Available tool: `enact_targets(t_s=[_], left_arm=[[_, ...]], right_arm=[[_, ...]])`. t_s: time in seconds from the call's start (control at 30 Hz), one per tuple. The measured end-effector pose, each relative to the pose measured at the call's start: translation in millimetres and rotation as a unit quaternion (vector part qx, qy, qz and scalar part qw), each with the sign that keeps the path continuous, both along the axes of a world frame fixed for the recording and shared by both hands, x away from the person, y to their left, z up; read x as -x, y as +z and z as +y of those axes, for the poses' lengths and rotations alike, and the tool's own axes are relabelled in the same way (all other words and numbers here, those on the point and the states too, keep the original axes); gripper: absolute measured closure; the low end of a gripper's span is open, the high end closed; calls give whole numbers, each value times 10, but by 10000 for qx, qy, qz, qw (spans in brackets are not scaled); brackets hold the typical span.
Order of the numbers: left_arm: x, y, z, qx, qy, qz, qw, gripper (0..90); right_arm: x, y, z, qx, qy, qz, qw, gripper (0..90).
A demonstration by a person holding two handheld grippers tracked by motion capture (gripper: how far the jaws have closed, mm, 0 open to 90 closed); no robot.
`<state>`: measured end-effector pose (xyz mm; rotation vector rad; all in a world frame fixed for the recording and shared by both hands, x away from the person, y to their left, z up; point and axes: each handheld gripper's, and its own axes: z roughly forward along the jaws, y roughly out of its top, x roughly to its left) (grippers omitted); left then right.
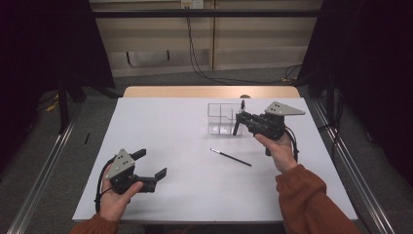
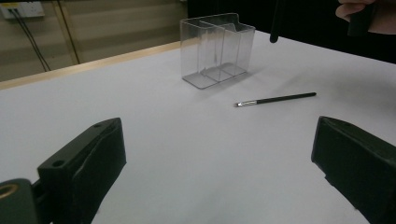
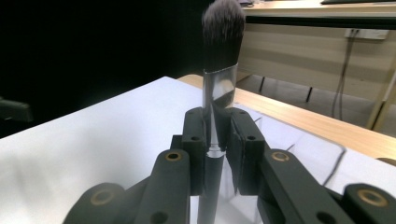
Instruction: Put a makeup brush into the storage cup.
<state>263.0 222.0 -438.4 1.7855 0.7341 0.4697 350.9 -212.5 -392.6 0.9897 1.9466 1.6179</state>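
Jaws clamped on makeup brush point(image 3: 223, 42) above clear organizer point(image 1: 221, 118), table edge near

white table point(image 1: 160, 122) | beige wall panels point(image 1: 156, 34) | grey floor point(image 1: 44, 146)

High view overhead facing forward, 2 low tool cameras, all sharing clear organizer point(image 1: 221, 117) point(image 2: 217, 49).

Looking like a lab recording bay: white table point(image 1: 160, 146) sitting between black curtains point(image 1: 44, 44), floor rails point(image 1: 46, 165), trailing wall cables point(image 1: 195, 58).
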Motion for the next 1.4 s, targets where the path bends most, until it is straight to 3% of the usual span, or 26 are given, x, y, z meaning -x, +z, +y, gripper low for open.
enact_targets(t_s=[0.27, 0.53, 0.57, 0.77, 0.87, 0.93, 1.03, 1.4], left_arm=[[39, -61, 87, 25, 180, 75, 9998, 25], [77, -84, 87, -60, 105, 145, 9998, 27], [75, -85, 92, -135, 85, 127, 9998, 32], [62, -77, 111, -133, 127, 70, 9998, 34], [53, -69, 112, -231, 88, 33, 9997, 33], [44, -69, 126, -104, 75, 82, 9999, 32], [33, -77, 145, -157, 146, 111, 9997, 32], [25, -59, 196, 41, 233, 132, 9996, 32]], right_arm=[[-174, 63, -6, 86, -187, -3, 9998, 785], [-337, 153, 35, 290, -311, -59, 9991, 784], [-355, 168, 39, 310, -333, -75, 9989, 785], [-462, 221, 47, 373, -453, -114, 9982, 784], [-509, 204, 54, 381, -505, -97, 9980, 784], [-521, 192, 71, 296, -497, -65, 9983, 783], [-539, 172, 108, 391, -508, -84, 9979, 783], [-632, 47, 80, 491, -699, 26, 9963, 783]])
